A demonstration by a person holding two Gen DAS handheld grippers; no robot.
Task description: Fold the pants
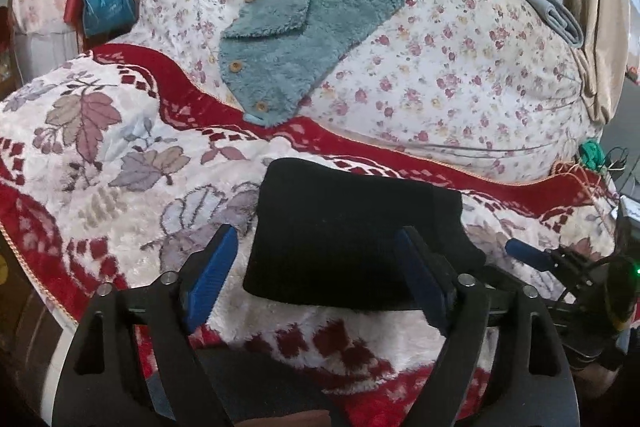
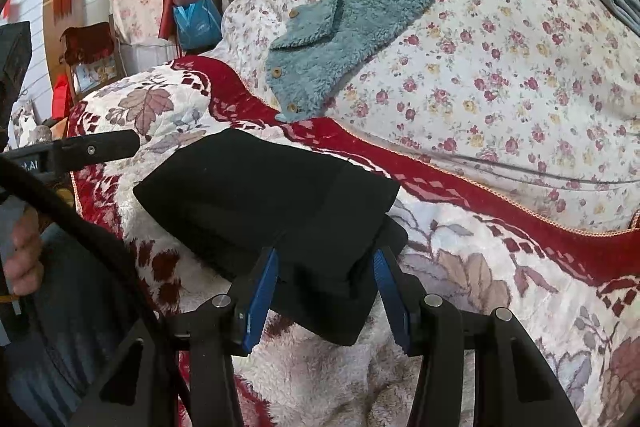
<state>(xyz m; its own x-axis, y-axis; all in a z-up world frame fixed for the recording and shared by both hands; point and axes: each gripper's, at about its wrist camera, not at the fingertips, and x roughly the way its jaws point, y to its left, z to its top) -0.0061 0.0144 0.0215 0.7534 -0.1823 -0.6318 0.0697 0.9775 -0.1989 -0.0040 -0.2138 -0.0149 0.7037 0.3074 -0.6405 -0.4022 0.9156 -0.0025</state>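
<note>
Lying folded into a black block, the pants (image 1: 344,227) are straddled by the wide-open left gripper (image 1: 316,283); the right gripper (image 2: 326,301) is clamped on their 5 o'clock corner.

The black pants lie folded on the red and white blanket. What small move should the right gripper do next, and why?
Probably open the right gripper and draw it back. The folded black pants already lie as a compact bundle on the red and white leaf-patterned blanket, and the left gripper stands wide open, its pads off the cloth. Only the right pads seem to pinch the near corner of the bundle.
</note>
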